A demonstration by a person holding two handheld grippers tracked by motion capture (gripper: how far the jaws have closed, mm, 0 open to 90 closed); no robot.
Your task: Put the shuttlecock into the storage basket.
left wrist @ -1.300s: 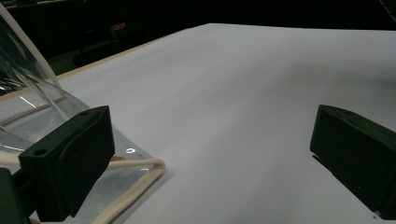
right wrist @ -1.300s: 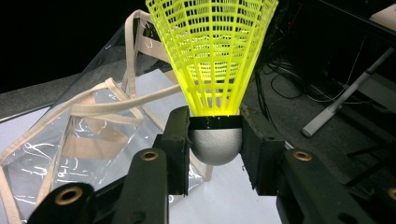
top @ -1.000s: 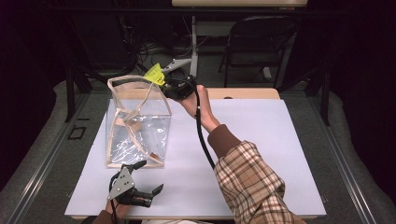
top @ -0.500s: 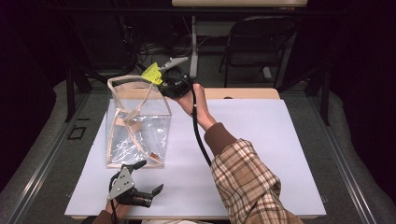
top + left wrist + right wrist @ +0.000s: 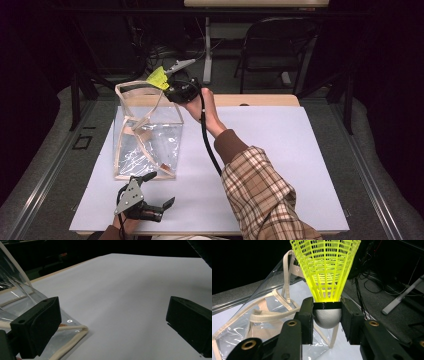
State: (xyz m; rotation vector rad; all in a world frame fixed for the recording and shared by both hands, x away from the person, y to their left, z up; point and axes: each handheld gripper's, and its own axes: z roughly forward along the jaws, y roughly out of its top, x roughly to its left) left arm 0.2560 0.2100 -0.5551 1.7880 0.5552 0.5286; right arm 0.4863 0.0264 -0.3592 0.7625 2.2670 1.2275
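— Starting big: what's on the white table (image 5: 280,165)?
— A clear plastic bag (image 5: 147,132) with cream fabric trim, standing open.
— The tools?
— Right tool (image 5: 327,315) pinches a yellow mesh shuttlecock (image 5: 325,270) by its grey rounded cork above the bag; left tool (image 5: 152,192) gapes wide, empty, beside the bag's corner.

Lab or recording room: dark surroundings, white-covered surface (image 5: 280,165), loose cables on floor (image 5: 150,55), folding chair (image 5: 280,45) and second table's leg (image 5: 206,50) behind.
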